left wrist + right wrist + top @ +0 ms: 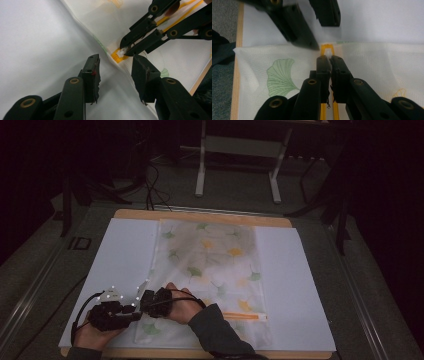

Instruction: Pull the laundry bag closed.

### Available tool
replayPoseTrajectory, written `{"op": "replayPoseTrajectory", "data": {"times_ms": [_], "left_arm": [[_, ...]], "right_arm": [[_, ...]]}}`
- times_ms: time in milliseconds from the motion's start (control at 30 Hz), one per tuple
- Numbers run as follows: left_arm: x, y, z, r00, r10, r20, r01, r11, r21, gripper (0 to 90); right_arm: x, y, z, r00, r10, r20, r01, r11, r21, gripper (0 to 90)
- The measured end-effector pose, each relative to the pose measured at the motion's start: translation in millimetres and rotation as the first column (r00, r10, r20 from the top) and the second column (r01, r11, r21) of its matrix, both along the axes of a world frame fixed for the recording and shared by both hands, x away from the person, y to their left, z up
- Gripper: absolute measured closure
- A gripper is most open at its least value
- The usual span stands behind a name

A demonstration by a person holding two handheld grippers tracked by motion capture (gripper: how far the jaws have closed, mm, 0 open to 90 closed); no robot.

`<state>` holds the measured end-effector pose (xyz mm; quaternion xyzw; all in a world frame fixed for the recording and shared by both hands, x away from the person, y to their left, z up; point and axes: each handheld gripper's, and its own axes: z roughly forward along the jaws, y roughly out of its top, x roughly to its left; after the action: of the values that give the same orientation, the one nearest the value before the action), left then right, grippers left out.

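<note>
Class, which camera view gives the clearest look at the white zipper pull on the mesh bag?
The left gripper view: the white zipper pull sits sharp and side-on at the end of the orange zipper, pinched in the right gripper. The right gripper view shows its tip above the closed jaws. In the high view the hands cover it.

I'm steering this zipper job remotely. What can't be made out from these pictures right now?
- High view: the zipper pull and both grippers' jaw tips are too small and dark; the right hand covers them.
- Right gripper view: the right gripper hides most of the white zipper pull; the left gripper is blurred.
- Left gripper view: the mesh bag is cut off by the frame edges, so how far the orange zipper is closed cannot be told.
</note>
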<state>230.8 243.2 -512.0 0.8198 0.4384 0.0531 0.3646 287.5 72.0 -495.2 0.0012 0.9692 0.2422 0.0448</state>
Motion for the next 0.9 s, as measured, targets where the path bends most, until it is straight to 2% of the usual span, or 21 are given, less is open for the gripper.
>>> {"op": "replayPoseTrajectory", "data": {"times_ms": [200,500,633,900], "left_arm": [[3.6,-3.7,-7.3,0.9984,-0.024,-0.051,0.022,0.9993,-0.030,57.9],[8.6,-5.6,-13.2,0.9938,-0.065,-0.090,0.061,0.9968,-0.052,63.9],[11.5,-9.5,-15.0,0.9912,-0.087,-0.099,0.082,0.9950,-0.057,67.8],[12.7,-11.3,-16.4,0.9902,-0.099,-0.099,0.094,0.9943,-0.049,76.7]], "right_arm": [[-1.3,-2.2,3.7,0.9999,0.007,0.009,-0.007,1.000,0.006,85.5],[-2.5,-4.6,9.6,0.9994,0.021,0.026,-0.022,1.000,0.015,85.9],[-3.3,-5.0,10.3,0.9995,0.021,0.024,-0.022,1.000,0.018,86.7],[-3.0,-6.4,7.8,0.9996,0.022,0.017,-0.023,1.000,0.015,89.5]]}}
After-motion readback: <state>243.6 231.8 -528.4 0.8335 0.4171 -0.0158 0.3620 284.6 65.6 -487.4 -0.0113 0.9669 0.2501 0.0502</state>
